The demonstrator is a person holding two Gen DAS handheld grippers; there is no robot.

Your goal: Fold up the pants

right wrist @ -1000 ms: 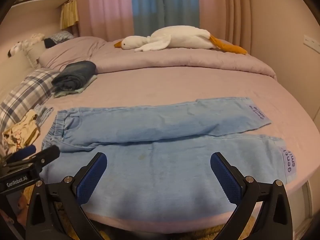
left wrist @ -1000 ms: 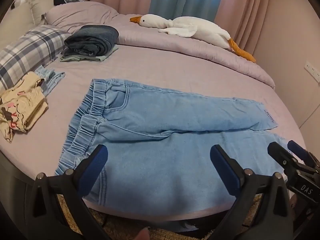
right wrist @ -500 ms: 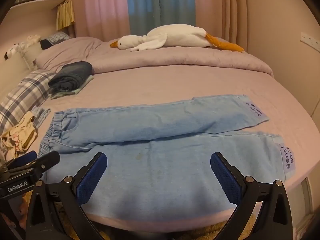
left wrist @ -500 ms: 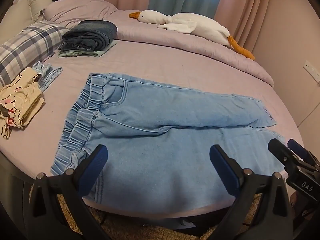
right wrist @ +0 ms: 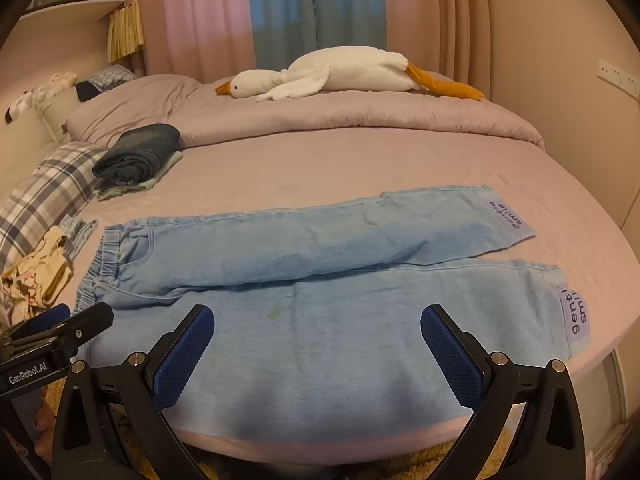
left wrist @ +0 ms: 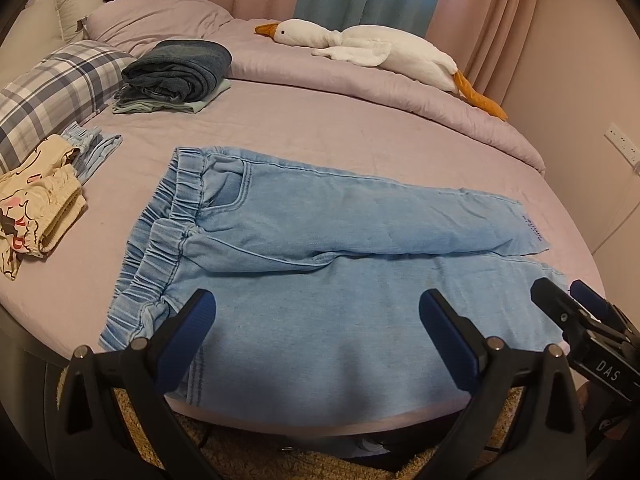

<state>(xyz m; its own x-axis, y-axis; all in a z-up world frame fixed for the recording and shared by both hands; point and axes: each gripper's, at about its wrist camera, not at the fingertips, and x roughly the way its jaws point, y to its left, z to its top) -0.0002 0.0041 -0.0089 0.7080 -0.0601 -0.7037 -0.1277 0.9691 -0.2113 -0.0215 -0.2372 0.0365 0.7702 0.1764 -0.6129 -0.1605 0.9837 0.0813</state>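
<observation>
your left tongs (left wrist: 318,322) and right tongs (right wrist: 318,326) both hang wide open with nothing between the pads, side by side at the near edge of the bed (right wrist: 360,160). the pants (left wrist: 340,264) lie flat just ahead of both pairs, waistband (left wrist: 160,240) out past your left tongs, the two hems (right wrist: 568,312) beyond your right tongs, the far leg lying a little over the near one. compared with a second ago the left view has tipped and crept slightly forward, so the waistband now sits lower and nearer its pads; the right view has hardly altered and the cloth has not been disturbed. that reads as a lining-up for the first grasp, no fold begun yet. a likely next move is pinching the near waistband corner and near hem together. the folded dark jeans (left wrist: 176,68) and the toy goose (left wrist: 372,50) sit well beyond.
</observation>
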